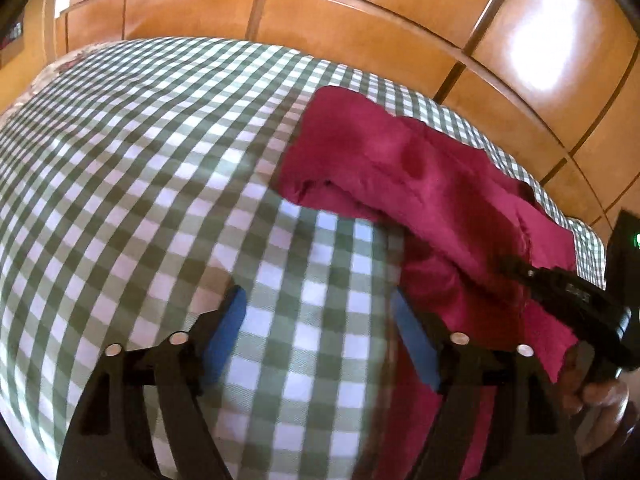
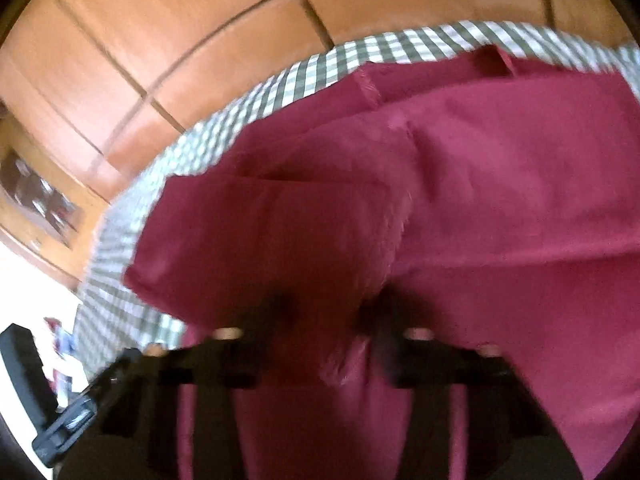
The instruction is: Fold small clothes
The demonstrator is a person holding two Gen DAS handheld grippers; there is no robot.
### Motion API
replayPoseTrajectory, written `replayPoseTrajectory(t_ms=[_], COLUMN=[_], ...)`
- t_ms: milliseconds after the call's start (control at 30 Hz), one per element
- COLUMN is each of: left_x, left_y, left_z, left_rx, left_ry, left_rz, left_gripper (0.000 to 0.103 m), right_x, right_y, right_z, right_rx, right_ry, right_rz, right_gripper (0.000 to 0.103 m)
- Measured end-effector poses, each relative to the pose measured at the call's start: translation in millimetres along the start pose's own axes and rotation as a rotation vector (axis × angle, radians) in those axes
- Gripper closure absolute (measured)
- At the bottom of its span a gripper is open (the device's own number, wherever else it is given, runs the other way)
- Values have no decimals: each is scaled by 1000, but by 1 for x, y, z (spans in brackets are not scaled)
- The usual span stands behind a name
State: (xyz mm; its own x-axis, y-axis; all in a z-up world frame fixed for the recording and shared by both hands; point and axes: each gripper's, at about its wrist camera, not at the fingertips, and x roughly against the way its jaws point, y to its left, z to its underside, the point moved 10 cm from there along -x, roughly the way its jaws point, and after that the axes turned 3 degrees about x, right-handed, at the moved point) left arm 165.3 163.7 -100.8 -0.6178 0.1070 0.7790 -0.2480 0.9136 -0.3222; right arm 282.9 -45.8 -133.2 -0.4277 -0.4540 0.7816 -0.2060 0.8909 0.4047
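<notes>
A dark red garment (image 1: pixel 420 176) lies rumpled and partly folded on the right side of a table under a green and white checked cloth (image 1: pixel 160 168). My left gripper (image 1: pixel 318 336) is open, with its blue pads (image 1: pixel 224 336) wide apart over bare checked cloth. Its right pad sits at the garment's near left edge. My right gripper (image 1: pixel 516 266) reaches in from the right, shut on a fold of the garment. In the blurred right wrist view the garment (image 2: pixel 480 200) fills the frame and drapes over the right gripper (image 2: pixel 330 312), hiding its tips.
An orange-brown tiled floor (image 1: pixel 360 20) lies beyond the table's far edge. A person's hand (image 1: pixel 600 396) holds the right gripper at the lower right. The table's left edge (image 2: pixel 120 240) drops off close to the garment. Dark furniture (image 2: pixel 40 200) stands on the floor at the left.
</notes>
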Motion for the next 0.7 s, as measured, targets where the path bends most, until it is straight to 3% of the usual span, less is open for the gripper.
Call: replayPoseTrajectory(t_ms=[167, 333, 433, 567, 700], left_x=[-16, -31, -46, -59, -68], left_y=[-19, -35, -41, -35, -22], left_z=[-8, -22, -34, -51, -45], left_rx=[-30, -27, -34, -26, 6], left_ry=[5, -10, -5, -22, 7], left_rz=[-24, -68, -121, -217, -220], left_gripper=[25, 22, 22, 22, 23], right_x=[66, 117, 143, 150, 115], right_y=[12, 5, -19, -77, -158], right_z=[-53, -95, -110, -105, -81], right_rx=[88, 140, 137, 63, -71], right_ry=[-169, -296, -352, -353, -254], right_rz=[-34, -3, 39, 126, 236], right_gripper=[99, 99, 99, 99, 99])
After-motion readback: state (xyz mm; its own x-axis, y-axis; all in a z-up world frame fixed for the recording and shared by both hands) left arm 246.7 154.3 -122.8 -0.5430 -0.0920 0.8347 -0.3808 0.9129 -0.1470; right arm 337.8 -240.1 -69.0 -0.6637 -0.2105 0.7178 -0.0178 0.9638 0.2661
